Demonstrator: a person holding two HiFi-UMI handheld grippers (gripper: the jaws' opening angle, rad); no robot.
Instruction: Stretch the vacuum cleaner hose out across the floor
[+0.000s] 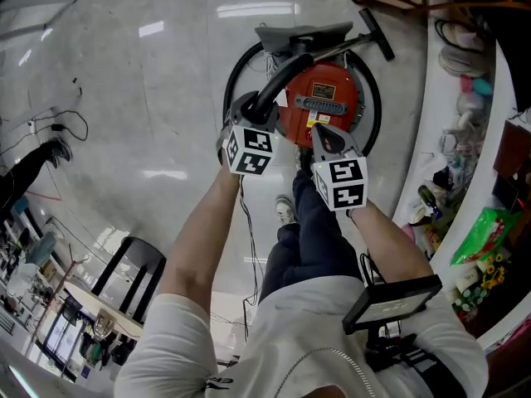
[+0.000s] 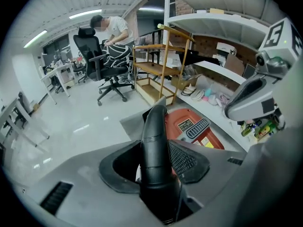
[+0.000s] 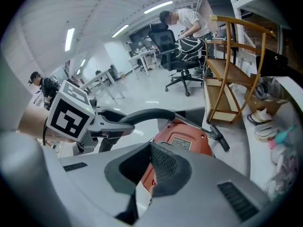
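White shirt [image 1: 315,330], dark trousers [image 1: 311,230] and one shoe [image 1: 284,211] fill the foreground as a person leans over a red vacuum cleaner [image 1: 323,98]. It stands on the glossy floor [image 1: 149,73], near the floor's edge below cluttered white shelves [image 1: 425,139]. The left claw [image 2: 154,167] stands wide open around the curved black end of the hose [image 2: 155,126], whose loops lie coiled round the machine. The right claw [image 3: 149,171], closed and empty, hovers just beside it. A grey floor nozzle [image 1: 303,33] and wand [image 1: 375,33] lie just beyond. A wooden rack [image 2: 161,65] crowds the shelf side. An office chair [image 2: 102,65] and a second person [image 2: 113,27] are farther off.
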